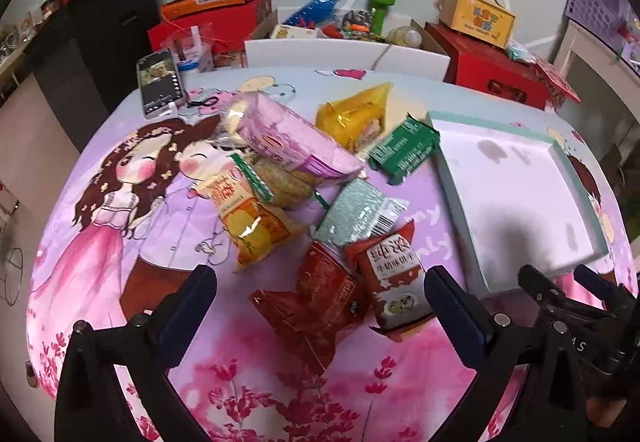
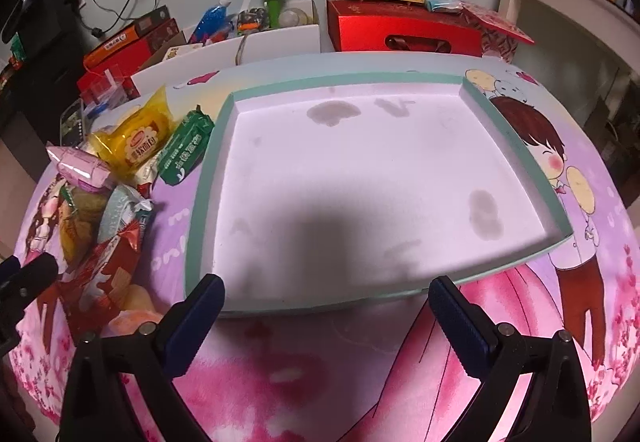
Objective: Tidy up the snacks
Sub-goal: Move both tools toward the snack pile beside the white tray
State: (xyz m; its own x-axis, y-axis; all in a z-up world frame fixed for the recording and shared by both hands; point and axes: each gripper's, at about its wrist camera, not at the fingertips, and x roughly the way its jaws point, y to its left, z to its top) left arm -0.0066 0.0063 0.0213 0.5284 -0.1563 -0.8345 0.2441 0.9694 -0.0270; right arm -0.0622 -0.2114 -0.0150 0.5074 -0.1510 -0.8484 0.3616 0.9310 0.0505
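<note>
Snacks (image 1: 304, 178) heaped mid-tabletop (image 1: 100, 282) in the left wrist view, just left of an empty shallow tray (image 1: 460, 202): pink pack (image 1: 288, 138) on top, yellow bag (image 1: 356, 114) and green pack (image 1: 404, 146) at the far side, red packets (image 1: 320, 306) nearest. Left hand-held gripper (image 1: 320, 302) spread fully wide, holding nothing, tilted down over the red packets. Best to begin with a near, loose packet, straddling its narrow width and closing on the body rather than the crimped edge, so the heap stays put. From the right wrist view, right hand-held gripper (image 2: 326, 310) equally wide and empty, poised above the tray's near rim (image 2: 320, 308), pile at left. Sensible to keep this side clear of the tray floor and fill from the far corner, laying packs flat in rows. Risk, likely: slippery film sliding between the pads.
</note>
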